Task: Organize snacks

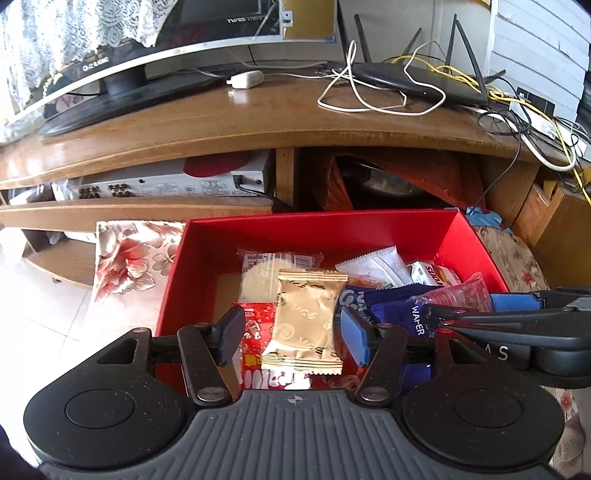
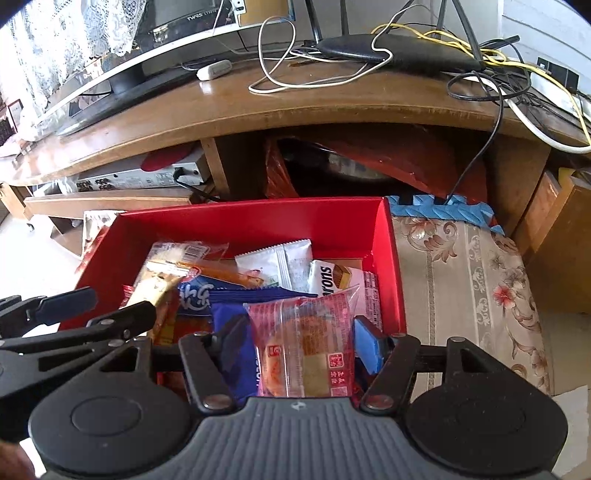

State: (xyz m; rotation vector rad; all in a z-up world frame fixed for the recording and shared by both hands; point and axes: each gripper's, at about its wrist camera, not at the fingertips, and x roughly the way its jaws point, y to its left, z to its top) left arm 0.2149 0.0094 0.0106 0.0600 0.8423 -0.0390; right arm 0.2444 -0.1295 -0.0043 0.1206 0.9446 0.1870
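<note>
Inside the red box [image 1: 207, 258], which rests on a floral cloth [image 2: 461, 280] before a wooden TV stand [image 1: 258, 122], lie the mixed snack packets. Left tongs [image 1: 288, 334] stand wide on either side of a gold packet [image 1: 306, 325]; the pads appear apart from its edges, so it seems to lie loose on a red packet [image 1: 255, 332] rather than be gripped. Right tongs [image 2: 299, 338] bracket a pink transparent packet [image 2: 306, 343] holding a round cake; whether the pads press it cannot be told, though the wrapper spans the gap. Risk: both tongs work close together above the same pile, so they may collide, and a closing pad may catch the neighbouring blue wrapper [image 1: 399, 310], dragging two packets out at once; glossy film may also slip. Legible writing: "WAFER" on the blue wrapper, a fragment "rons" on a white packet [image 2: 328, 278], and a partly legible "TW25" on the television [image 1: 207, 14]. A router [image 1: 417, 83] and tangled cables [image 1: 369, 96] occupy the stand top.
</note>
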